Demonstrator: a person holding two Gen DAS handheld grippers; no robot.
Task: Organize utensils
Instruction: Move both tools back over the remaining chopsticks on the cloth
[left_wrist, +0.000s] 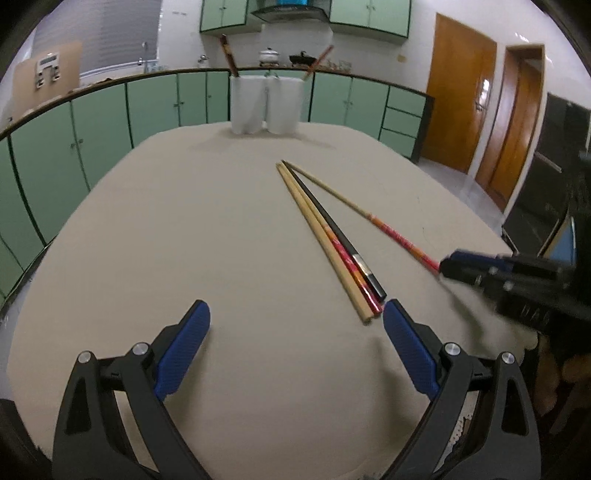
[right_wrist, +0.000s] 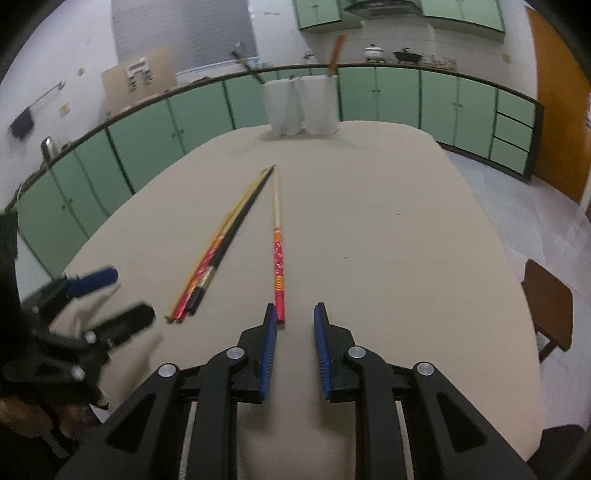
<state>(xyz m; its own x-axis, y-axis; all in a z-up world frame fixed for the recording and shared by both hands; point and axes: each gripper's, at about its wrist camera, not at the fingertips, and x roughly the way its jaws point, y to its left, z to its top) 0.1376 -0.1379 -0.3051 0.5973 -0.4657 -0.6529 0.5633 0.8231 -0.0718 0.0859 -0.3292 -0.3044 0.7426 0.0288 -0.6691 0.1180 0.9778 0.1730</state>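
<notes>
Each gripper has black triangular-cutout arms, silver round pivot screws and ribbed blue finger pads.

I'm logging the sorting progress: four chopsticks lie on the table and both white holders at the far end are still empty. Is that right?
Not quite. Four chopsticks do lie on the table, but the white holders are not empty: in the right wrist view a utensil sticks out of each one. The left wrist view shows the same.

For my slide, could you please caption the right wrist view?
Open right gripper nears a lone red-handled chopstick on the table.
</notes>
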